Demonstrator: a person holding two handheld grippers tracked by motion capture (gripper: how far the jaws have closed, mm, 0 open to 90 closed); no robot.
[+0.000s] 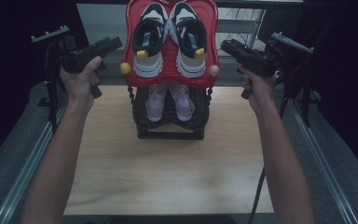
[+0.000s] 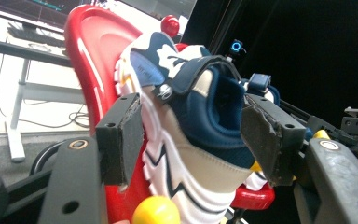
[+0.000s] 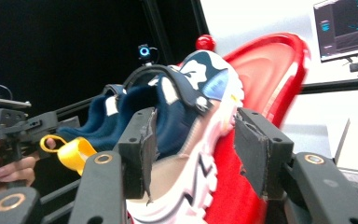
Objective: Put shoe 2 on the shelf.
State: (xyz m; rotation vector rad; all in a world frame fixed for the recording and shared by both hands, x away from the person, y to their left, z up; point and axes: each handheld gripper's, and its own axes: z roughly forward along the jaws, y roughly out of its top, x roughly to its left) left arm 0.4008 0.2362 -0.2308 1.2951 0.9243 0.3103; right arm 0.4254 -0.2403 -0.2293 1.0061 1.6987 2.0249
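I am looking down on a wooden table (image 1: 168, 172) that is taking up the lower centre of the high view, with a two-tier shoe rack standing at its far middle: a black lower shelf (image 1: 170, 126) is carrying a pair of pale pink shoes (image 1: 170, 102), and a red upper tray (image 1: 168, 74) is tilting up toward the top centre of the frame. On that red tray a pair of navy, white and beige sneakers is lying side by side, heels toward me; the left sneaker (image 1: 148, 39) is sitting just left of centre and the right sneaker (image 1: 190, 39) just right of centre, each with a yellow heel loop. I am holding the left gripper (image 1: 114, 43) at the upper left of the frame, its tip near the tray's left rim, and the right gripper (image 1: 227, 45) at the upper right, near the tray's right rim; neither is touching a shoe in this view. In the left gripper view the jaws are standing spread apart with the left sneaker (image 2: 191, 126) showing between them at centre frame, nothing gripped. In the right gripper view the jaws are likewise standing wide, framing the right sneaker (image 3: 186, 116) at centre, while the other hand (image 3: 2, 172) is showing at the lower left edge.
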